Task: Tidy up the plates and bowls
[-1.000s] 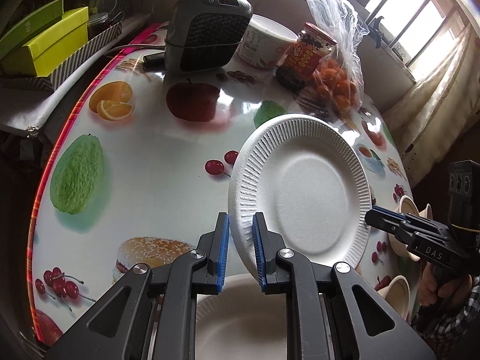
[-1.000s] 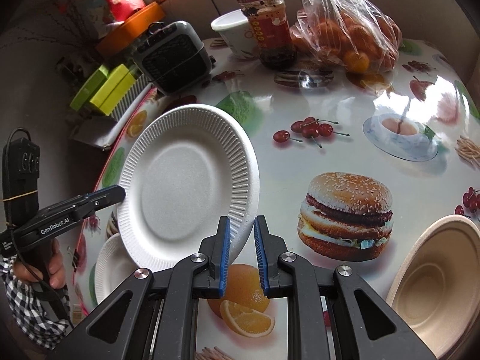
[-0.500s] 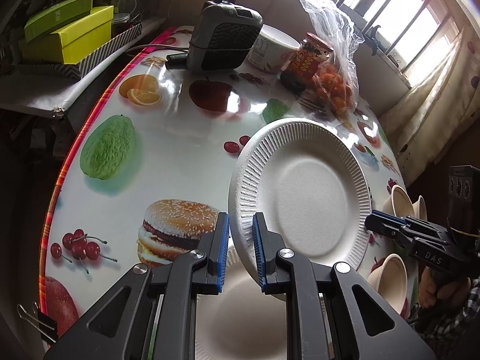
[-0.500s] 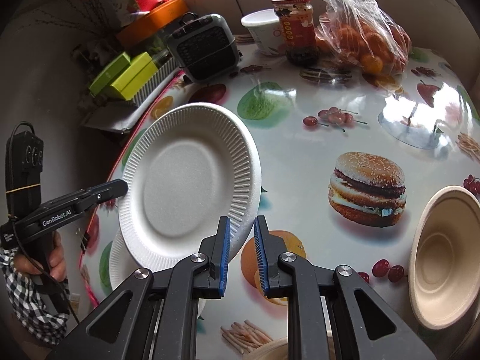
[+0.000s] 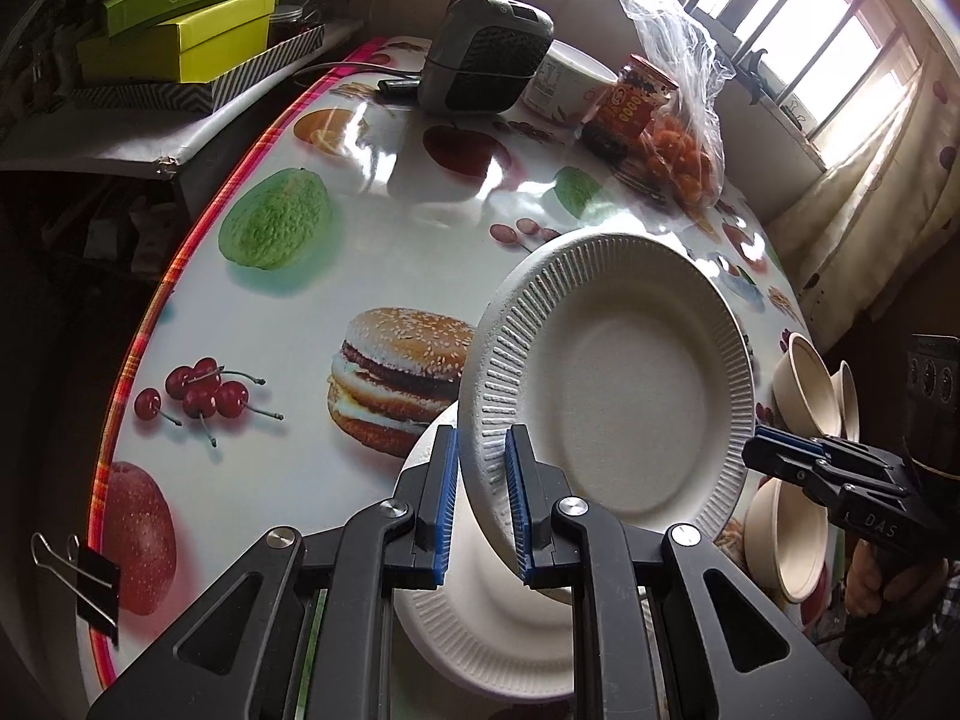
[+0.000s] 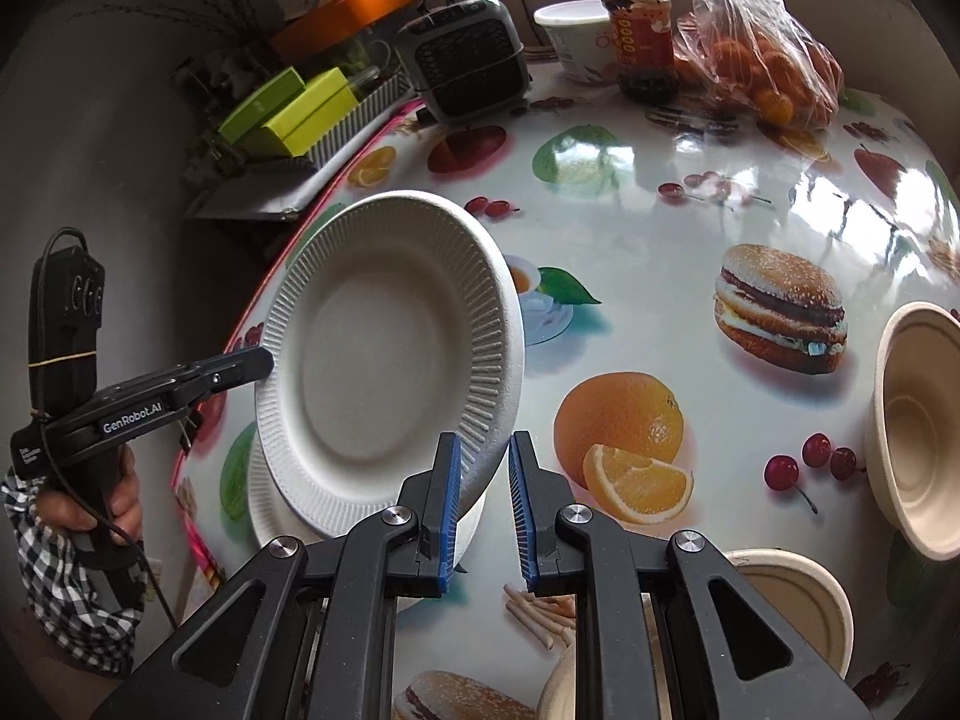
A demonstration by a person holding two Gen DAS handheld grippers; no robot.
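A white ribbed paper plate (image 5: 624,396) is held tilted between both grippers, above another white plate (image 5: 480,618) lying on the table. My left gripper (image 5: 483,510) is shut on its left rim. My right gripper (image 6: 485,510) is shut on the opposite rim (image 6: 480,432); it also shows in the left wrist view (image 5: 780,456). In the right wrist view the held plate (image 6: 384,360) hangs over the lower plate (image 6: 282,516), and the left gripper (image 6: 252,360) pinches its far rim. Beige bowls (image 6: 912,438) (image 5: 804,387) stand at the table's right.
The round table (image 5: 360,192) has a glossy fruit-and-burger print cloth. At the back stand a grey heater (image 5: 486,54), a white cup (image 5: 564,81), a jar (image 5: 630,108) and a bag of oranges (image 5: 684,138). Green boxes (image 5: 180,30) sit on a shelf at left. A binder clip (image 5: 90,582) grips the edge.
Both grippers have carried the held plate toward the near table edge and lower, over the plate lying there. The grip on both rims is unchanged.
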